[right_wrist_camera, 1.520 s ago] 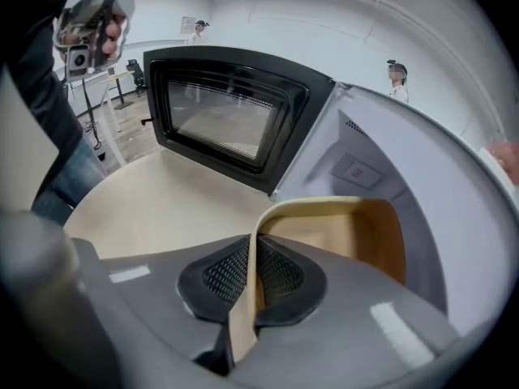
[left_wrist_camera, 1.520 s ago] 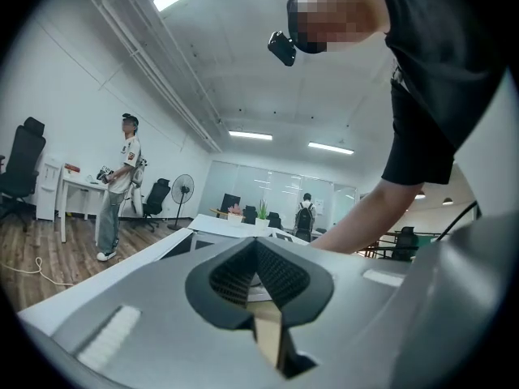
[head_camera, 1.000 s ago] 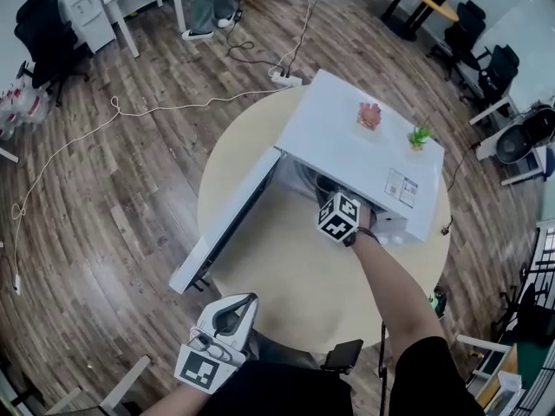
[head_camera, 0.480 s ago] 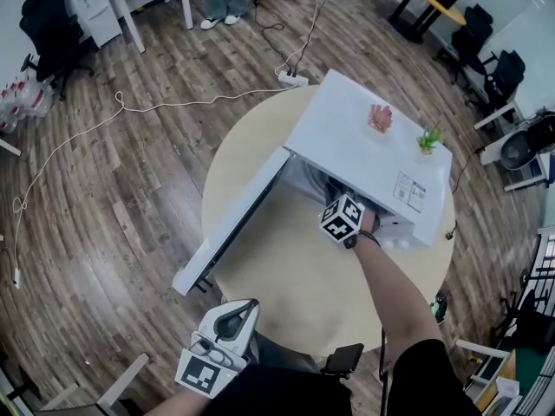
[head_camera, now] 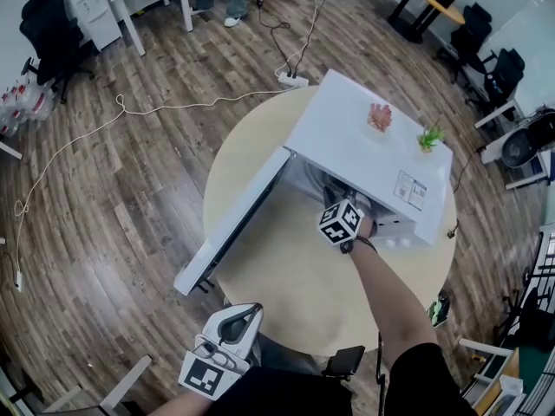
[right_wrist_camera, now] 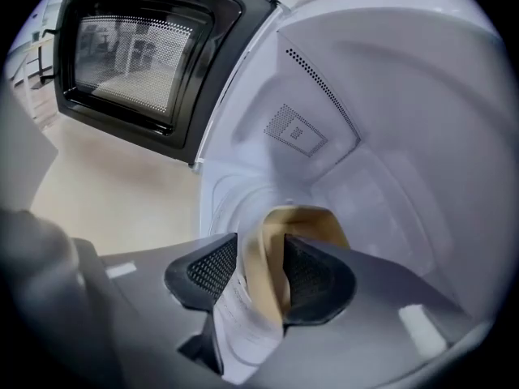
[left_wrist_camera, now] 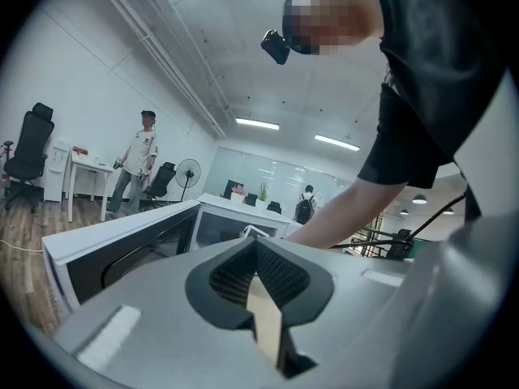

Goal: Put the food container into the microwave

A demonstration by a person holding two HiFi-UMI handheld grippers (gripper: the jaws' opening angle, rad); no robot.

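Observation:
A white microwave (head_camera: 364, 150) stands on the round beige table (head_camera: 286, 293) with its door (head_camera: 232, 224) swung wide open. My right gripper (right_wrist_camera: 258, 270) reaches into the cavity (right_wrist_camera: 381, 160). It is shut on the rim of the food container (right_wrist_camera: 296, 225), a paper bowl that is tan inside and white with print outside. From the head view only the gripper's marker cube (head_camera: 340, 221) shows at the opening, and the container is hidden there. My left gripper (head_camera: 236, 323) hangs low by my body, off the table's near edge, shut with nothing in it.
A small green plant (head_camera: 427, 137) and a pink item (head_camera: 378, 116) sit on top of the microwave. The open door (right_wrist_camera: 146, 55) juts out to the left over the table. A power strip (head_camera: 290, 80) with cables lies on the wooden floor. A person (left_wrist_camera: 138, 168) stands by a far desk.
The right gripper has stayed at the microwave opening, shifting only a little. The left gripper has barely moved. The head view has drifted slightly.

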